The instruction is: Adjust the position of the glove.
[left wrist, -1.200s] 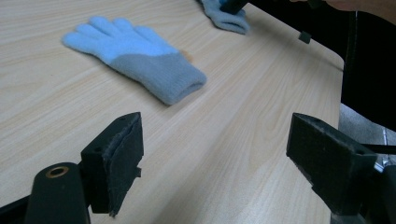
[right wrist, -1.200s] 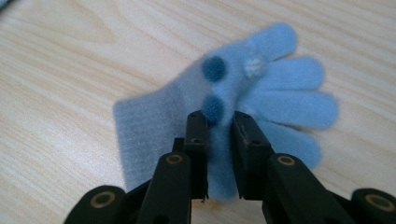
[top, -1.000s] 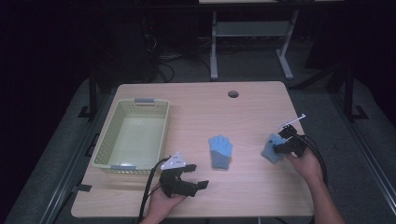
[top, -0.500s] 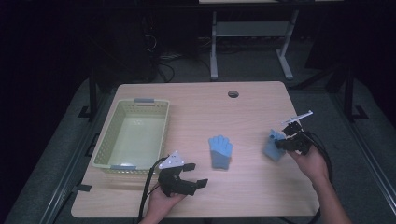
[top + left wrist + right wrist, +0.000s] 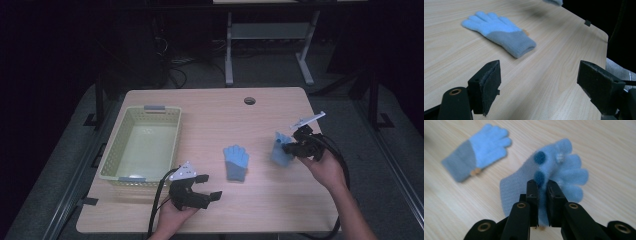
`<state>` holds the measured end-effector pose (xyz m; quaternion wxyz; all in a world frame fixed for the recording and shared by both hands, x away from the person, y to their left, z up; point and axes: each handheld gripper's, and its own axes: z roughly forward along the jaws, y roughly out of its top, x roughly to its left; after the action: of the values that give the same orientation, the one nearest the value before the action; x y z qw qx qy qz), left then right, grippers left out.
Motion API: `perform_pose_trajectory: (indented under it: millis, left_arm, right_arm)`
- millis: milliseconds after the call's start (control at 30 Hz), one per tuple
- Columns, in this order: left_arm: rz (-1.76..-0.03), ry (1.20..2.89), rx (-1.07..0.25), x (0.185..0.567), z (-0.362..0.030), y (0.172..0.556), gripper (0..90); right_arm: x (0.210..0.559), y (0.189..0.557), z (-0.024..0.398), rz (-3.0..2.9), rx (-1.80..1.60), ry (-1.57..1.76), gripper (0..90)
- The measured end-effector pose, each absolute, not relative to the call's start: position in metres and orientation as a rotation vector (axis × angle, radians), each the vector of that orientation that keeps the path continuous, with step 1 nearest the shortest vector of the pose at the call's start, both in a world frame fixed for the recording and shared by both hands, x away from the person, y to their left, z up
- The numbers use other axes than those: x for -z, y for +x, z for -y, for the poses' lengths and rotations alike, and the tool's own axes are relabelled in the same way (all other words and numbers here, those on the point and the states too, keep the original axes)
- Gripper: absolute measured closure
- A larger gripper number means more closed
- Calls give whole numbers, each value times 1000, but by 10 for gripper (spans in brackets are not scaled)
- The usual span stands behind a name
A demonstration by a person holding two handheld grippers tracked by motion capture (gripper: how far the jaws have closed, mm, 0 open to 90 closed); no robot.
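At the tabletop's near edge, around 7 o'clock, the left hand-held gripper rests with jaws wide apart. Just beyond, a blue glove lies flat at centre. At 3 o'clock, the right hand-held gripper is clamped on a second blue glove. A pale green basket sits at 9 o'clock.

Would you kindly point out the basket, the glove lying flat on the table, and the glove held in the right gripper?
basket (image 5: 169, 114): high view, on its far rim.
flat glove (image 5: 236, 161): high view, on its palm.
held glove (image 5: 564, 170): right gripper view, on its palm above the jaws.
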<state>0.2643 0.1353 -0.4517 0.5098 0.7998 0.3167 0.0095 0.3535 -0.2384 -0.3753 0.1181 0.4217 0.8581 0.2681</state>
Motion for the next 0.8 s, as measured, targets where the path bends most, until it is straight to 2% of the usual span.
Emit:
perform_pose_trajectory:
  millis: [800]
  left_arm:
    - [-741,1940,-48,447,-136,263,190]
  right_arm:
    - [364,362,167,-2673,-828,1001,812]
